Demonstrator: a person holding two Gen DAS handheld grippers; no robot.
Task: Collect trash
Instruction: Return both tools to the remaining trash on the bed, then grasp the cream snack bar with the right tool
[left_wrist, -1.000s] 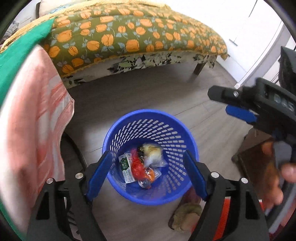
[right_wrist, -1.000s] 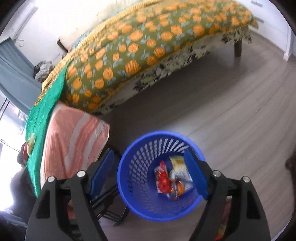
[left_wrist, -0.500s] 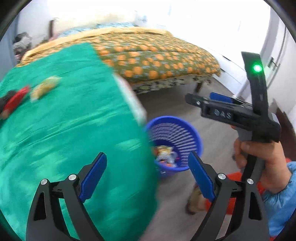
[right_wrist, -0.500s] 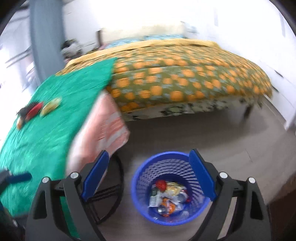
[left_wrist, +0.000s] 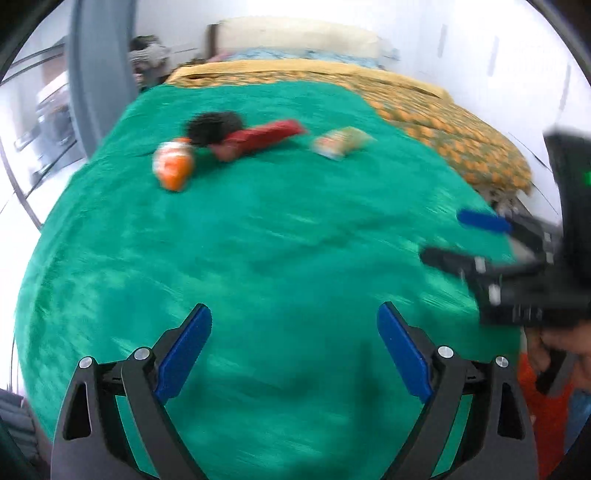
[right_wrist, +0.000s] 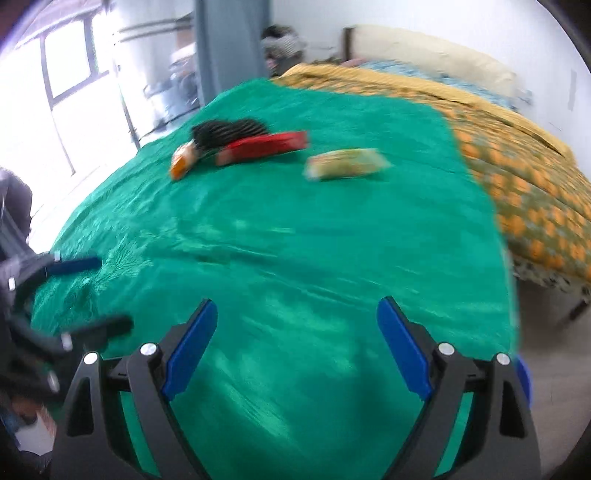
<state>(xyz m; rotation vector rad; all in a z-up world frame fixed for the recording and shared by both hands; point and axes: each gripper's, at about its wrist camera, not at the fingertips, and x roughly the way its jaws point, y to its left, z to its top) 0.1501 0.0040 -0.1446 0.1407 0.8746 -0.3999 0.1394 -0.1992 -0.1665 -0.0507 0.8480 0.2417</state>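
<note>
Both grippers over the green cloth, pics pretty blurry. Left gripper jaws spread wide w/ nothing between them, right gripper same. Trash sits at the far end of the cloth: orange packet, red wrapper touching a black bristly thing, yellowish packet a bit apart to the right. Orange-print bedspread beyond.

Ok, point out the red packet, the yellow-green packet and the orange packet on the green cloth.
red packet (right_wrist: 264, 147): right wrist view, middle of its long red face.
yellow-green packet (right_wrist: 347, 163): right wrist view, centre of the wrapper.
orange packet (left_wrist: 173, 166): left wrist view, middle of its orange-and-white body.
</note>
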